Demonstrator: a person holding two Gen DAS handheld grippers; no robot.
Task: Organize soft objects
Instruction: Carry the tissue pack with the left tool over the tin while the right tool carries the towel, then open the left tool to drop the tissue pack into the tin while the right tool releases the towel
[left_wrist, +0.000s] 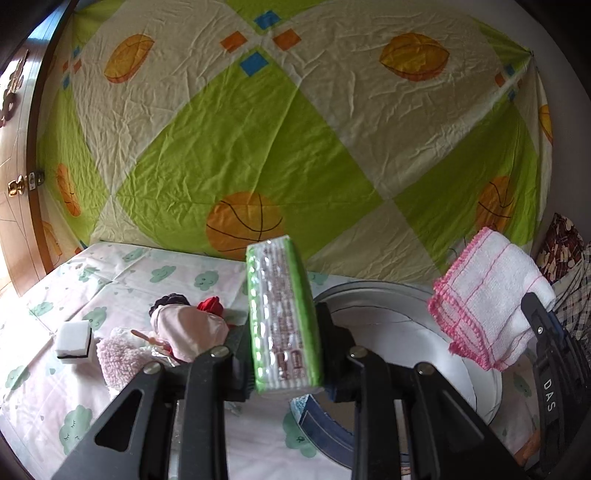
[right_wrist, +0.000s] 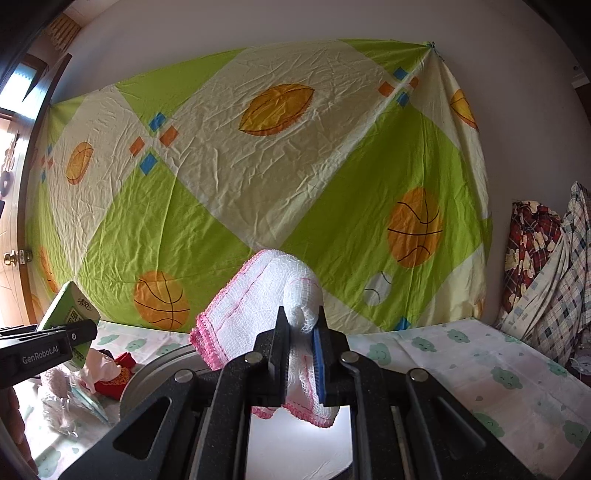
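Currently, step: both grippers carry soft goods above the round white basin (left_wrist: 402, 317), probably the collecting spot.
Left gripper (left_wrist: 284, 354): jaws clamped on a green tissue pack (left_wrist: 282, 317), held upright just left of the basin.
Right gripper (right_wrist: 301, 354): jaws pinched narrow on a folded white dishcloth (right_wrist: 266, 314) with pink stitched edging, over the basin.
Next move: likely lower each item into the basin, then release.
Materials: tissue pack is glossy film, blocky; dishcloth is loose waffle weave, floppy.
Left of basin: doll in pink (left_wrist: 184, 325), white sponge block (left_wrist: 74, 343), fuzzy pink cloth (left_wrist: 118, 362) on the cloud-print sheet (left_wrist: 122, 277).
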